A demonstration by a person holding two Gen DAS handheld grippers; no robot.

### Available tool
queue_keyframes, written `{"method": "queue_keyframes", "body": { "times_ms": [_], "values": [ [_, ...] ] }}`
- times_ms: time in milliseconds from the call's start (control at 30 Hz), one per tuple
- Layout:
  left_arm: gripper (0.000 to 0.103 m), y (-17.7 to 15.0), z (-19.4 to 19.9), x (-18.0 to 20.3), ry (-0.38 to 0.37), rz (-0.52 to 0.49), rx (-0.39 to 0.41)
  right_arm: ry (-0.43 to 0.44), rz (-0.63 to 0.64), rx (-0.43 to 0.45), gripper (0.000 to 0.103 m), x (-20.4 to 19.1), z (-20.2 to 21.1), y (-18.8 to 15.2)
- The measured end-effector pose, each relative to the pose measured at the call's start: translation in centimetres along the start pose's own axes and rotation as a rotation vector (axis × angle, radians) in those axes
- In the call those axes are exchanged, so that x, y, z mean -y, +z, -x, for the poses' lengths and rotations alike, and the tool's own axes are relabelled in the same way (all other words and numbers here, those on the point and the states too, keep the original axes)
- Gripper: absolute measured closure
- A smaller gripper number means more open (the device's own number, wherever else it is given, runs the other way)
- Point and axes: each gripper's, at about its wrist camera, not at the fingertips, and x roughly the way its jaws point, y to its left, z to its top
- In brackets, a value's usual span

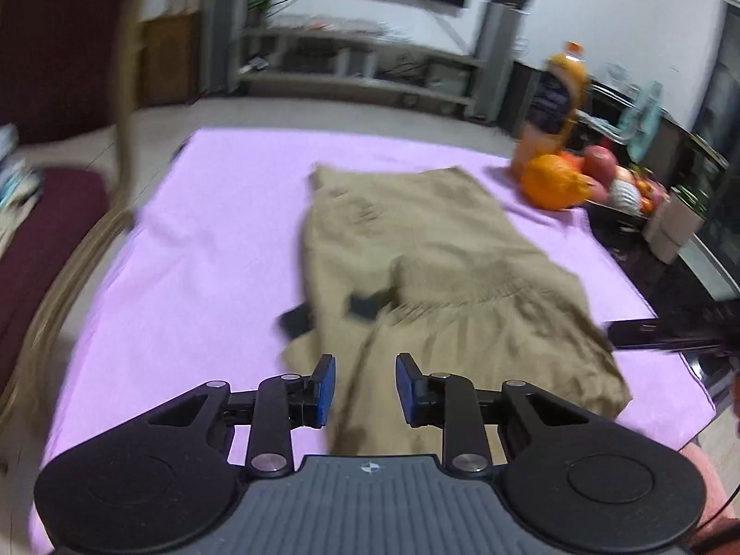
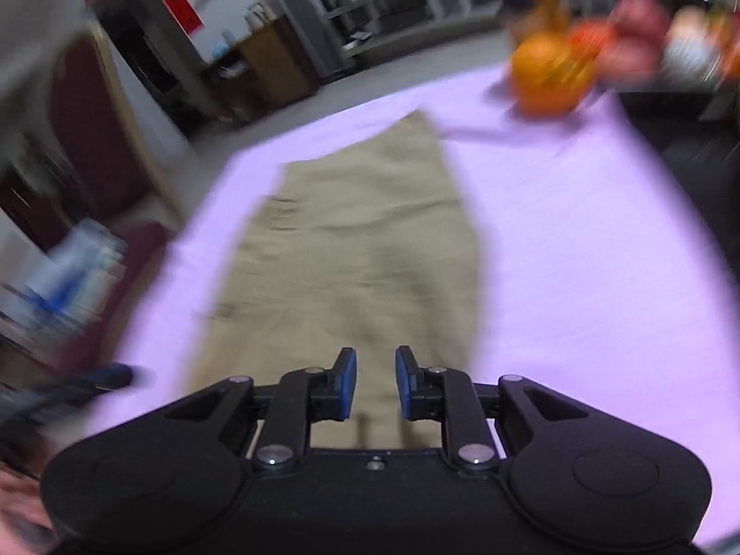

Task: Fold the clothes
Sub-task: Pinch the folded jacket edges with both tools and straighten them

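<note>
Left wrist view: left gripper (image 1: 363,386) spread wide over crumpled khaki cloth shorts (image 1: 434,273) on lilac tablecloth (image 1: 217,231); right gripper (image 2: 374,381) parted narrower, empty.

right claw (image 2: 375,381) open | khaki garment (image 2: 351,249) flat | purple cloth (image 2: 578,240)

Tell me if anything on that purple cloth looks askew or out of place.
The khaki garment lies crooked, its near end bunched and rumpled. A black strap pokes out from its folds. Both claws, left claw and right claw, are open, holding nothing.
</note>
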Motion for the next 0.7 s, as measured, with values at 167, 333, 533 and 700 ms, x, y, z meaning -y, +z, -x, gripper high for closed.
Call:
{"method": "queue_keyframes", "body": {
  "times_ms": [167,333,533,700],
  "values": [
    [0.08,-1.5,-6.4,0.4,0.052,-0.017,-0.125,0.137,-0.343,-0.151,0.086,4.2,-7.9,0.7],
    [0.082,-1.7,-5.5,-2.1,0.039,0.116,-0.116,0.228,-0.667,-0.027,0.103,11.0,-7.3,-0.7],
    [0.085,-1.8,-2.1,-2.8,0.046,0.165,-0.086,0.048,-0.64,0.132,0.082,11.7,-1.1,-0.5],
    [0.082,-1.8,0.8,-2.8,0.047,0.18,-0.058,0.045,-0.453,0.125,0.079,7.4,0.6,-0.5]
  ]
}}
